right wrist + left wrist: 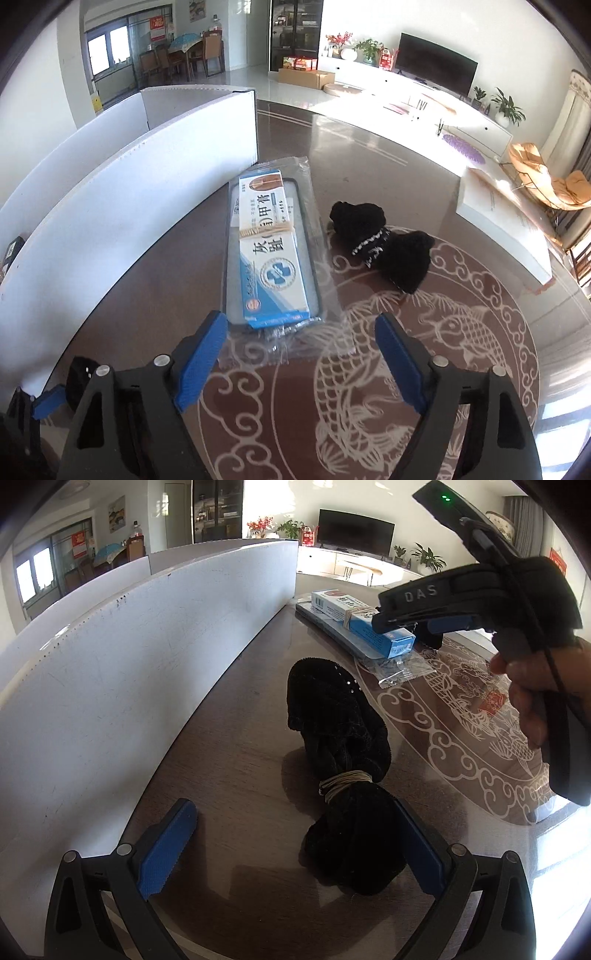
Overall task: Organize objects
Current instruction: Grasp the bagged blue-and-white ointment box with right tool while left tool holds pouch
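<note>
Two bundles are seen on the desk point(369, 122): a black cloth roll point(343, 775) tied with a rubber band, and a blue-and-white box point(267, 254) banded to a flat clear-wrapped case, lying just beside the white divider point(122, 206). A second black cloth bundle point(384, 243) lies near the box. The left tongs point(299, 849) are held spread, with the roll's near end between the blue pads, one pad beside it; no clamping is seen. The right tongs point(301, 354) are held apart and empty just short of the box. The box pickup seems to be in hand; a short advance and closure across its width would be called for next.
</note>
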The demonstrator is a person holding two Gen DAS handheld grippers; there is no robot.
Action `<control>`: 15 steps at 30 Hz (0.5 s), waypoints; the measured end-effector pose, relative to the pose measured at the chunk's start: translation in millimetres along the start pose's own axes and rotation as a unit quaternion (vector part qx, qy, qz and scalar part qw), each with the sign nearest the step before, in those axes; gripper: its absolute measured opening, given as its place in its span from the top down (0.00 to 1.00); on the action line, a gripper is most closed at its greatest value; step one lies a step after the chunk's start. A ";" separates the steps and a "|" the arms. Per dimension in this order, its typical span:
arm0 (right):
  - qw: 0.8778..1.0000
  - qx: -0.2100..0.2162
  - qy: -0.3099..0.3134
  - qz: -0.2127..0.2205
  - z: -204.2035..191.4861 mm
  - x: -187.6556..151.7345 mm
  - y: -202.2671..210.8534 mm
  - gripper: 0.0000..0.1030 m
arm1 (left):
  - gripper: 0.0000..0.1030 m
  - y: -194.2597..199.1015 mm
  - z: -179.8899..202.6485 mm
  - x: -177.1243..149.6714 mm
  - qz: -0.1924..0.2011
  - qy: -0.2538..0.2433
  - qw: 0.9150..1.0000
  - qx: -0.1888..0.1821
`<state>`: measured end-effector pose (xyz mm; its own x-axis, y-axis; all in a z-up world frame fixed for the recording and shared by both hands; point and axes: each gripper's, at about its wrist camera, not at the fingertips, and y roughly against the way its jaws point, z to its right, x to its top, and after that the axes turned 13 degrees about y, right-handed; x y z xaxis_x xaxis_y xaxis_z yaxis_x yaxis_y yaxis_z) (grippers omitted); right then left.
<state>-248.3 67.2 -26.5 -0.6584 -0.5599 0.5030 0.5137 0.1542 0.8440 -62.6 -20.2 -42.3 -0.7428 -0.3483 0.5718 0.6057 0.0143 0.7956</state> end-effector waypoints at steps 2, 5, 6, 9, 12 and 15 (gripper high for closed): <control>1.000 0.002 -0.006 -0.010 -2.4 18.9 -17.9 0.28 | 0.00 -0.2 0.3 0.1 0.000 0.000 1.000 0.000; 0.999 0.015 -0.015 -0.035 -3.0 31.6 -41.0 0.29 | 0.00 -0.1 0.1 -0.1 0.000 0.000 1.000 0.000; 0.999 0.021 -0.019 -0.039 -3.3 32.3 -44.7 0.35 | 0.00 0.5 -0.3 -0.5 0.000 0.000 1.000 0.000; 0.997 0.041 -0.057 -0.026 5.3 26.7 -39.2 0.56 | 0.00 2.2 -1.3 -1.5 -0.001 0.000 1.000 0.000; 0.997 0.036 -0.070 -0.006 7.9 10.1 -20.7 0.57 | 0.00 3.6 -1.5 -2.1 -0.001 0.000 1.000 0.001; 0.996 0.044 -0.079 0.012 9.8 -14.2 4.4 0.57 | 0.00 3.5 -1.3 -2.1 -0.001 -0.001 1.000 0.001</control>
<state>-242.1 83.9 -28.1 -0.7278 -0.4214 0.5410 0.4850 0.2415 0.8405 -58.5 -20.7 -41.0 -0.7439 -0.3473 0.5709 0.6044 0.0149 0.7966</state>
